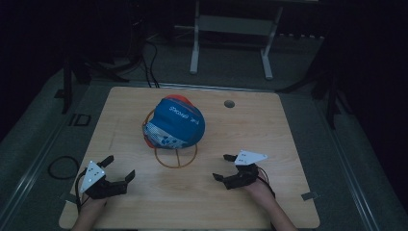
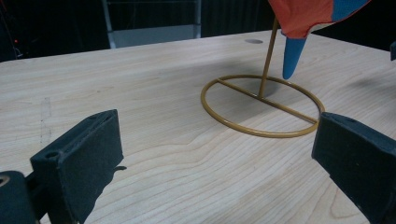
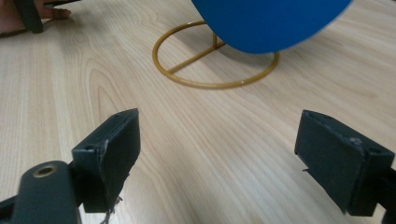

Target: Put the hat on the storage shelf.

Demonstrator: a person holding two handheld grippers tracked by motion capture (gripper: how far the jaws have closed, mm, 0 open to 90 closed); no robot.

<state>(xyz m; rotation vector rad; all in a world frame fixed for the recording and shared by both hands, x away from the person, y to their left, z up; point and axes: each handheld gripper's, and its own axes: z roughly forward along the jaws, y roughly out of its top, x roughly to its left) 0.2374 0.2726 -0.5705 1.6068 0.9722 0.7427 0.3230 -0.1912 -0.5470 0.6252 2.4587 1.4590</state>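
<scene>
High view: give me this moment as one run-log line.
left claw open, empty | right claw open, empty | cap on wire stand, untouched | table

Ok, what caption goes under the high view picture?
Two open grippers, left and right, flank a blue cap on a wire stand.

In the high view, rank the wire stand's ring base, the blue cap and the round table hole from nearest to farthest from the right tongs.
1. Ring base of the wire stand, just left and ahead of the right tongs.
2. Blue cap, perched on the stand, farther left and back.
3. Table hole, straight ahead near the table's far edge.

The cap and the hole are close to call.
</scene>
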